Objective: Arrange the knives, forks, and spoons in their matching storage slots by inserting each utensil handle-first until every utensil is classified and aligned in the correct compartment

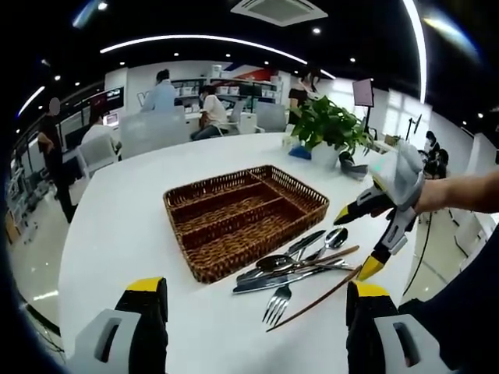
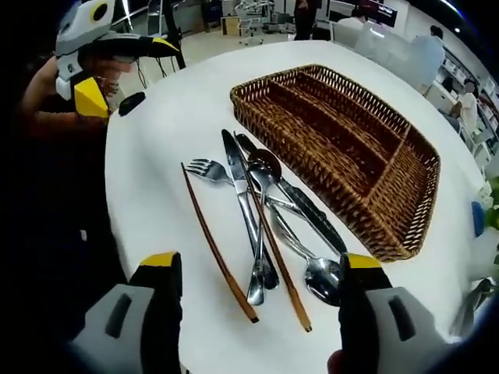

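A white table (image 1: 140, 257) carries at frame centre an empty wicker tray (image 1: 243, 218), beside it a touching heap of cutlery (image 2: 265, 222) and chopsticks (image 2: 218, 257), while the left gripper (image 1: 257, 312) and right gripper (image 2: 257, 288) both stand wide apart, gripping nothing.

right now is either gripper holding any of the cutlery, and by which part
Nothing is held. The left gripper and right gripper are both open and empty; the cutlery lies loose on the table beside the wicker tray.

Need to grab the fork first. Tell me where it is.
In the right gripper view the fork lies in the utensil pile on the white table, tines toward the chopsticks, beside the wicker tray.
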A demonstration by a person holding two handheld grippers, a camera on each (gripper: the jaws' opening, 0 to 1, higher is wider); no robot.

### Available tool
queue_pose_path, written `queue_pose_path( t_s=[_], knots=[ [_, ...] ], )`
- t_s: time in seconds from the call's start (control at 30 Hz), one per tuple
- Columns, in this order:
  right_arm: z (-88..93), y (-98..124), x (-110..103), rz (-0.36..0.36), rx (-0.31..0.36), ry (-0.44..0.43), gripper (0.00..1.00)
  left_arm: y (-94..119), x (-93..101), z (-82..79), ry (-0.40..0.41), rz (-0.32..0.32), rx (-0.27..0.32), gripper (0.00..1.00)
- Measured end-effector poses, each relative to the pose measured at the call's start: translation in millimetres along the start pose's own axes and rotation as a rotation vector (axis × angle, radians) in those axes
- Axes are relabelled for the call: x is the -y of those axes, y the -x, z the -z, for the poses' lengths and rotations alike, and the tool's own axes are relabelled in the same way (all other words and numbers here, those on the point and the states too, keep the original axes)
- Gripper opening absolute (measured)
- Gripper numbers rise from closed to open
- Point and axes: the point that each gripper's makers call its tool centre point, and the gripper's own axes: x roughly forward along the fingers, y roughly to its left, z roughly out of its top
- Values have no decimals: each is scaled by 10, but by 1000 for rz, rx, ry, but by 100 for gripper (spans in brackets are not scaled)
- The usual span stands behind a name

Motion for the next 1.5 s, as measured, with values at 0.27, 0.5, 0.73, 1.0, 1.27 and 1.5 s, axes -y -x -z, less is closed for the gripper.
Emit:
queue_pose_path(
  t_s=[0.27,0.5,0.73,1.0,1.27,1.5],
  knots=[
    [4,-58,19,-12,5,24,78,-8,23,17,-1,7,-3,100],
    [-14,-52,61,-23,33,40,73,-28,42,29,-10,17,13,98],
    [7,-94,67,-55,51,74,63,-64,134,26,4,58,26,94],
    [0,-203,72,-75,56,133,46,-69,166,84,28,69,18,91],
    [-64,-274,133,-102,52,181,26,-71,179,119,43,78,17,95],
    [-104,-313,137,-119,25,218,15,-90,213,114,52,94,22,99]
  ],
)
